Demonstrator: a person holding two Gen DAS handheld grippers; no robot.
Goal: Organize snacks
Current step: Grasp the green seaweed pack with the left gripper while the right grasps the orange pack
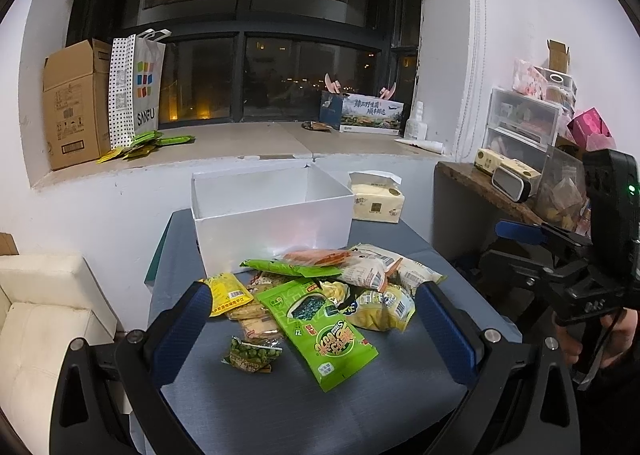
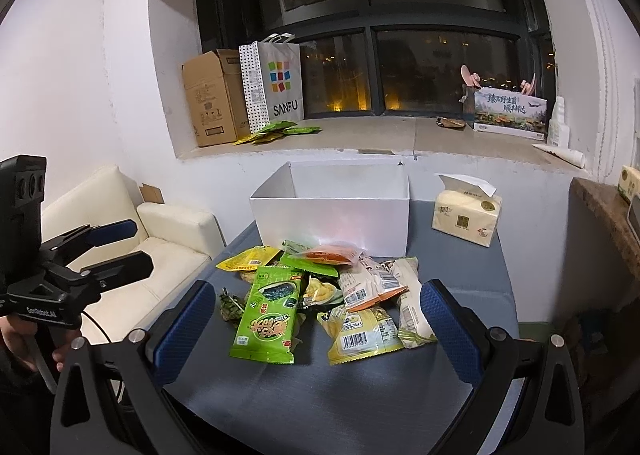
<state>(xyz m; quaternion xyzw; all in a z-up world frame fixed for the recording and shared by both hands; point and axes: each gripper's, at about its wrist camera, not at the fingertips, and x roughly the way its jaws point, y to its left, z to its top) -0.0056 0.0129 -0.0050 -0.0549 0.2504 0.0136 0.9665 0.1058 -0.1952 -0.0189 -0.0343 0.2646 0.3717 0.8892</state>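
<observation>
The left gripper [image 1: 312, 311] and right gripper [image 2: 318, 309] both hang above the blue-grey table [image 1: 320, 407] with fingers spread wide and nothing between them. A heap of snack packets [image 2: 332, 295] lies mid-table, a big green seaweed packet [image 1: 316, 331] at its near side, a small green pea packet [image 1: 252, 353] at its 9 o'clock. The white box [image 1: 272, 215] stands open at 12 o'clock just behind the heap, a tissue pack [image 2: 466, 217] at its 3 o'clock

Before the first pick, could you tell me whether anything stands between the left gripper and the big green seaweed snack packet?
Nothing visible does. The left gripper hangs open above the grey table, and the big green seaweed snack packet lies on top at the pile's near edge, uncovered.
</observation>
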